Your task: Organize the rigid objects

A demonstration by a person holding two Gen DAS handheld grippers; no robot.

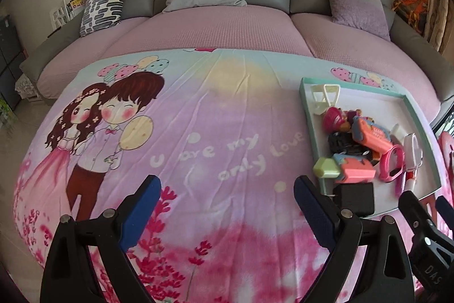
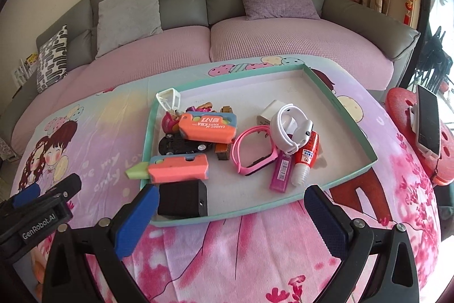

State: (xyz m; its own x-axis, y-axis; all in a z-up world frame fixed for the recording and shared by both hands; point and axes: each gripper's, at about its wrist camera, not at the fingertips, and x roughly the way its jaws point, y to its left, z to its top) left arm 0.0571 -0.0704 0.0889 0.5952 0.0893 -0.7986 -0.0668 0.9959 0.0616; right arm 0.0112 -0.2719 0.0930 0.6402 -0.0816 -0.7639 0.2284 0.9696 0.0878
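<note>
Fingers [image 2: 326, 220] of the right gripper [image 2: 231, 217] stand wide apart and empty over the near rim of the tray [image 2: 354, 132]; the left gripper [image 1: 227, 209] likewise gapes over bare blanket [image 1: 212, 118] on the table. Everything rigid sits gathered in the tray, likely so it can be sorted from one place. Largest, the orange carrot knife [image 2: 178, 168] lies crosswise, green tip pointing left past the rim; the black block [image 2: 183, 202] rests nearest; the purple lead case [image 2: 281, 172] lies with its long axis running near-to-far.

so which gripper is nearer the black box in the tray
Right. The right gripper hangs open just short of the black box, whose near edge sits by its left jaw. The left gripper is open over bare blanket, beside the tray.
</note>
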